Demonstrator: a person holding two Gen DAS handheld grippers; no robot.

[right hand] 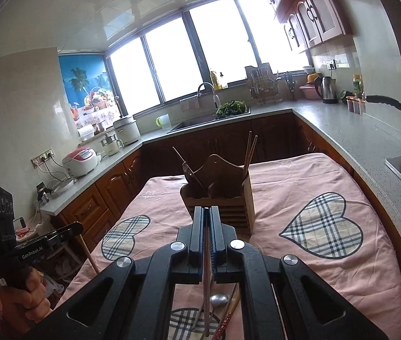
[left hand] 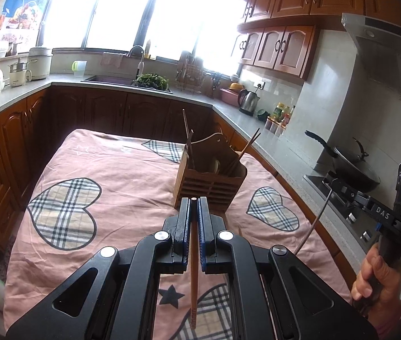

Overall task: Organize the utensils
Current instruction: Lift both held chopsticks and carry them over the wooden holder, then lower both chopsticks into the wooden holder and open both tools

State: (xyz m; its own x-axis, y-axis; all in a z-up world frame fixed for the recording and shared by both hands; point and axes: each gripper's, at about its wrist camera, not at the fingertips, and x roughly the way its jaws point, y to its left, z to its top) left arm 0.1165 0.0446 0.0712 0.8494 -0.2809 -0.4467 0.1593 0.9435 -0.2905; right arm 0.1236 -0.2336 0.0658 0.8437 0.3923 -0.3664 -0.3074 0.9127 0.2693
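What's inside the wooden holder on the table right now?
The wooden holder already has chopsticks standing on its right side, plus a fork and a thin stick on its left. A pale rounded piece shows in the middle. Its walls hide the lower ends and the bottom.

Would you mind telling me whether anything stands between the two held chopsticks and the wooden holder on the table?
Nothing visible does. The left gripper holds a wooden chopstick, the right gripper a metal chopstick; only bare pink cloth lies before the wooden holder. Utensils already stand in its compartments.
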